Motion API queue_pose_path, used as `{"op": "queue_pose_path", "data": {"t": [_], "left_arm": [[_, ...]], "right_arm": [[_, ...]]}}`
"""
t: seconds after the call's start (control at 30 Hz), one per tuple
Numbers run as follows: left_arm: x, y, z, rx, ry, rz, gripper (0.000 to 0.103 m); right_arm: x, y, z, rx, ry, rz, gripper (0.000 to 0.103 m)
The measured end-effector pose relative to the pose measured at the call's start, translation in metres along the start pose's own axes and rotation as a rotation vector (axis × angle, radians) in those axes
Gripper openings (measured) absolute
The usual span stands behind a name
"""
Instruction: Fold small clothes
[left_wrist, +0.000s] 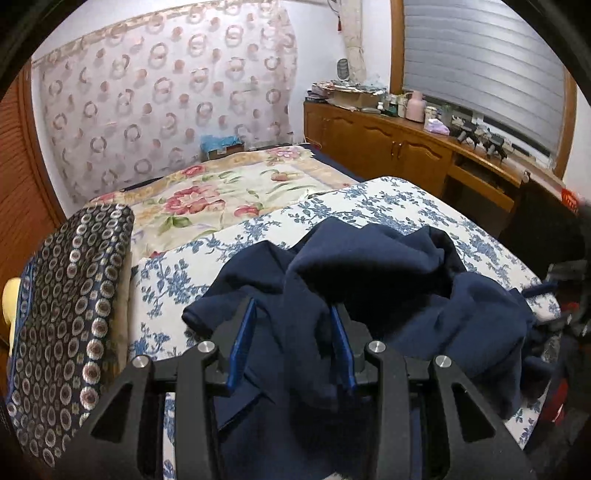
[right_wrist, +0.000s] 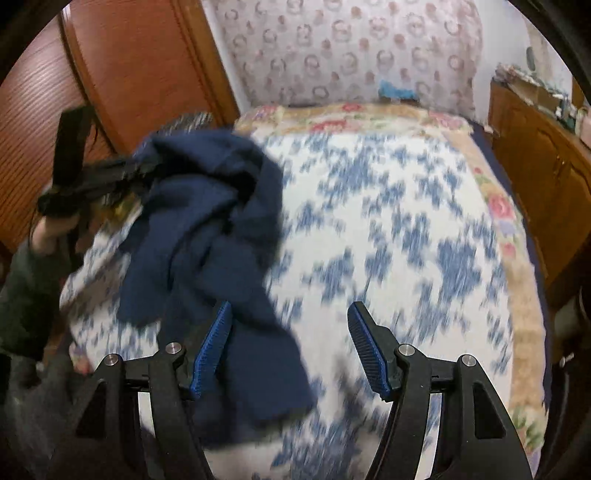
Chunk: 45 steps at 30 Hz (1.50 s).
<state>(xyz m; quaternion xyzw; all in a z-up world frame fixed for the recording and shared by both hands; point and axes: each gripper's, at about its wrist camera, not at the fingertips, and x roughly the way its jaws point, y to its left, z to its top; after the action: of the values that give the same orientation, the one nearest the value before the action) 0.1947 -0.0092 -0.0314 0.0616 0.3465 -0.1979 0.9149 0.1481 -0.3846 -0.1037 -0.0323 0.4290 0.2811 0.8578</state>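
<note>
On the bed (right_wrist: 388, 229), over its blue-and-white floral cover, one navy garment (right_wrist: 207, 236) hangs crumpled from the left hand-held gripper (left_wrist: 291, 343), whose blue pads appear to be clenched on a fold of the cloth. In the right wrist view the lower end of the garment trails down onto the cover, just beside the left finger of the right hand-held gripper (right_wrist: 291, 347). That hand-held gripper is released: its jaws stand wide with only bed cover between them, and the picture is smeared with motion.

The step in hand looks like getting a second hold so the piece can be spread flat. To do it well, the right hand-held gripper should take a free edge or corner, not the bunched middle, and pinch a single layer. Then both hands should draw apart until the cloth is taut and lower it onto the open floral cover, away from the patterned pillow (left_wrist: 70, 317) at the left.

Counted: one garment, two hand-held grippers, one bed, one pillow in view.
</note>
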Motion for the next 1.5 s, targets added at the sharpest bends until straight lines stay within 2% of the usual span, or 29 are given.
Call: {"op": "queue_pose_path", "data": {"t": [0.07,0.13,0.17,0.2,0.23,0.27,0.43,0.5,0.63,0.73,0.93,1.03,1.13,1.2,1.3,1.43,1.5], "left_arm": [[-0.005,0.003,-0.004,-0.011,-0.006,0.005,0.038],[-0.009,0.004,-0.007,-0.019,-0.01,0.007,0.038],[-0.01,0.004,-0.009,-0.022,-0.01,0.007,0.038],[-0.011,0.005,-0.01,-0.025,-0.012,0.01,0.038],[-0.013,0.005,-0.012,-0.031,-0.015,0.013,0.038],[-0.015,0.006,-0.013,-0.035,-0.017,0.012,0.038],[-0.024,0.02,-0.02,-0.083,-0.039,0.025,0.038],[-0.031,0.027,-0.021,-0.103,-0.056,0.038,0.038],[-0.051,0.044,-0.019,-0.141,-0.105,0.061,0.038],[-0.066,0.055,-0.017,-0.161,-0.137,0.09,0.038],[-0.083,0.072,-0.018,-0.18,-0.165,0.128,0.038],[-0.084,0.076,-0.02,-0.187,-0.167,0.129,0.038],[-0.082,0.074,-0.018,-0.185,-0.158,0.12,0.038],[-0.081,0.067,-0.015,-0.168,-0.158,0.103,0.038],[-0.074,0.058,-0.009,-0.142,-0.149,0.084,0.038],[-0.063,0.051,-0.006,-0.132,-0.129,0.071,0.038],[-0.061,0.052,-0.006,-0.135,-0.122,0.078,0.038]], "right_arm": [[0.01,0.004,-0.009,-0.007,0.043,0.011,0.067],[0.017,0.006,-0.014,-0.017,0.056,0.024,0.057],[0.02,0.009,-0.014,-0.026,0.058,0.039,0.045],[0.023,0.012,-0.013,-0.039,0.056,0.056,0.026],[0.024,0.016,-0.011,-0.06,0.046,0.069,0.015],[0.025,0.021,-0.008,-0.081,0.03,0.068,0.01],[0.033,0.036,0.029,-0.138,-0.077,0.071,0.006],[0.035,0.045,0.048,-0.15,-0.122,0.097,0.005],[0.045,0.076,0.074,-0.196,-0.171,0.189,0.005],[0.066,0.104,0.086,-0.239,-0.149,0.245,0.005],[0.1,0.153,0.091,-0.283,-0.117,0.303,0.005],[0.111,0.165,0.09,-0.291,-0.099,0.287,0.007],[0.098,0.157,0.091,-0.273,-0.085,0.265,0.018],[0.077,0.147,0.092,-0.27,-0.114,0.244,0.038],[0.049,0.126,0.1,-0.279,-0.178,0.174,0.057],[0.047,0.092,0.122,-0.239,-0.193,0.099,0.06],[0.061,0.083,0.134,-0.216,-0.18,0.109,0.06]]}}
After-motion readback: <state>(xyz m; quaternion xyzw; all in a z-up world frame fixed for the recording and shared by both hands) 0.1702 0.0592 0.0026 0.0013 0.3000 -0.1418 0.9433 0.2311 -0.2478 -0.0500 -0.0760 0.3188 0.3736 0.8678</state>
